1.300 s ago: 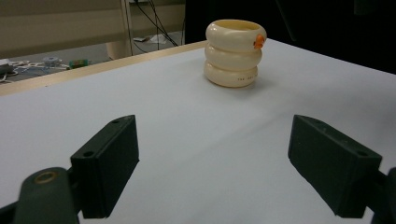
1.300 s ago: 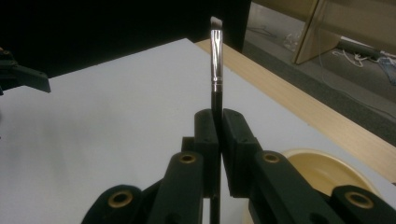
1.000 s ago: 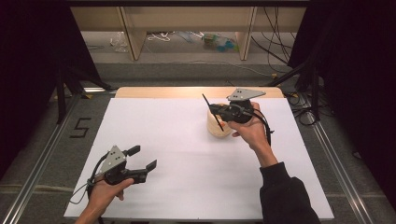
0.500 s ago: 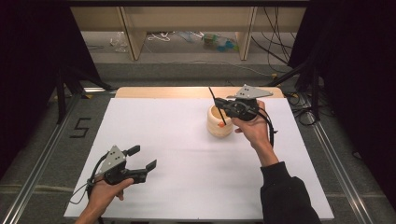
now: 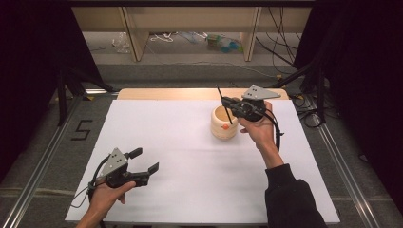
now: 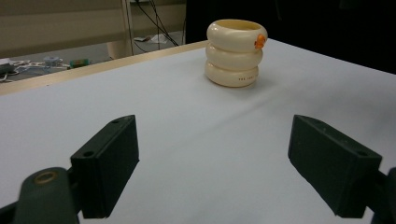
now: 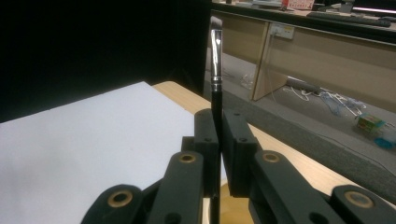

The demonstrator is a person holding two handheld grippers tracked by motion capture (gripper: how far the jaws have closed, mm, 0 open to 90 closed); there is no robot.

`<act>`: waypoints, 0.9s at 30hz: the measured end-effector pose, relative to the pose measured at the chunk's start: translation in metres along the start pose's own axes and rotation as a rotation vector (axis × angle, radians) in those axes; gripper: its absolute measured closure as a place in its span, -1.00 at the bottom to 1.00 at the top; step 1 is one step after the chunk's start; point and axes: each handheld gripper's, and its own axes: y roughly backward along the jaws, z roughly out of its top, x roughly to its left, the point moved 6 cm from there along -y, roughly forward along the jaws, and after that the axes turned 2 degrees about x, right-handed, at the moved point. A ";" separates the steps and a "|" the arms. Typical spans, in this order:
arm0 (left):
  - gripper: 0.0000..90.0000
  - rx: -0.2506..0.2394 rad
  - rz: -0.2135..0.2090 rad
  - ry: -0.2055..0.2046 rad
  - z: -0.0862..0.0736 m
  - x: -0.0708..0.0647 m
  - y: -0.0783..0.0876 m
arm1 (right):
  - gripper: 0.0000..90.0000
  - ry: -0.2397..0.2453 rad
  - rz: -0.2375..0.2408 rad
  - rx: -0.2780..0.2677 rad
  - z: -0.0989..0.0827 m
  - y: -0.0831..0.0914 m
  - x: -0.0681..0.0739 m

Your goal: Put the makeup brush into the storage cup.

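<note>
Cream ribbed cup (image 5: 224,123), three stacked bulges w/ a small orange spot near the rim, stands upright on the white table sheet (image 5: 190,156), directly under and just beside the right gripper (image 5: 230,105). Right gripper is clenched on a thin black brush (image 5: 224,105); brush lower end dips inside the cup mouth, bristle end points up and away, slightly tilted. Right hand (image 5: 259,130) holds that gripper above the cup, forearm slanting in from the near edge. Left gripper (image 5: 143,165) rests low nr the sheet's near left, well apart from the cup, jaws spread wide w/ nothing between; left hand (image 5: 107,194) wraps its grip.
</note>
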 end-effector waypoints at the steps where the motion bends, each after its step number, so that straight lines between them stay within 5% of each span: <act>1: -0.64 0.000 -0.001 -0.003 0.000 0.000 0.000 | 0.90 -0.001 -0.002 -0.003 0.000 0.000 0.000; 27: -0.64 0.005 -0.001 -0.006 -0.001 0.001 -0.001 | 0.90 -0.038 -0.039 -0.051 0.001 -0.014 -0.018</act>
